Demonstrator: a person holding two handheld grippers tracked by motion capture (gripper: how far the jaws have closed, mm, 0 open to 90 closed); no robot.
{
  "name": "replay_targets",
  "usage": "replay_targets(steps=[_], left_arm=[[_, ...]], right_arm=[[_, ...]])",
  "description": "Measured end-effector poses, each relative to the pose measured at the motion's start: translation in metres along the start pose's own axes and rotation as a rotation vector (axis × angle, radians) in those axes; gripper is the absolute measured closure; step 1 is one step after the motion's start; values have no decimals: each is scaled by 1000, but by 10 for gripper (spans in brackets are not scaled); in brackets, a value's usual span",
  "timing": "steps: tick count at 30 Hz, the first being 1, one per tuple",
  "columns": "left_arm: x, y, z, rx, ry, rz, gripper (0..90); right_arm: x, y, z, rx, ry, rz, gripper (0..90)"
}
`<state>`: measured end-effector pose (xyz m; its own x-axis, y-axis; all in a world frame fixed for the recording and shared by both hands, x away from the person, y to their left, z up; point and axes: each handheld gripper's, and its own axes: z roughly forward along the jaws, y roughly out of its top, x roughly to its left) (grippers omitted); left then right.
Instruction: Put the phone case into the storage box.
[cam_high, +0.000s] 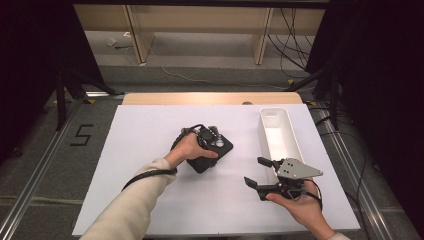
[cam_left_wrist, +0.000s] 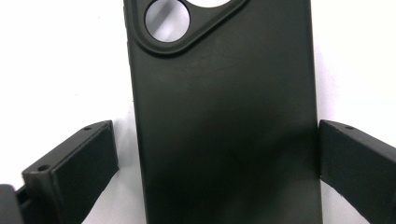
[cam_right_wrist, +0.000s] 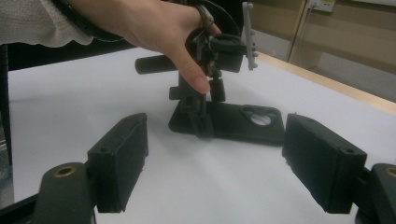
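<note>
White tabletop (cam_high: 150, 200) bears a black phone case (cam_left_wrist: 224, 121) between the left gripper's (cam_left_wrist: 217, 172) open fingers (cam_left_wrist: 79, 168), unclamped.

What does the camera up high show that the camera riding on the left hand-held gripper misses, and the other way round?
The high view alone shows the white bin, the person's left hand and the right hand-held gripper, jaws spread, off the case. The left gripper view alone shows, close up, the left hand-held gripper with its jaws on either side of the case: a gap on one side, the other at its edge. Both show the black phone case on the white table.
</note>
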<state>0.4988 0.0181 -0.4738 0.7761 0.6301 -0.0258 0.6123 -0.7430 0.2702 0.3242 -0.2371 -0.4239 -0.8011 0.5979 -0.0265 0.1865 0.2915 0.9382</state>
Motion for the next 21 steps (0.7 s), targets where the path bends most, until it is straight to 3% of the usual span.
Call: replay_targets(steps=[6, 21], left_arm=[[1, 3, 0, 27, 0, 14, 2], [-2, 5, -2, 40, 4, 17, 53]], right_arm=[[0, 0, 0, 1, 1, -1, 236], [0, 0, 1, 0, 2, -1, 236]])
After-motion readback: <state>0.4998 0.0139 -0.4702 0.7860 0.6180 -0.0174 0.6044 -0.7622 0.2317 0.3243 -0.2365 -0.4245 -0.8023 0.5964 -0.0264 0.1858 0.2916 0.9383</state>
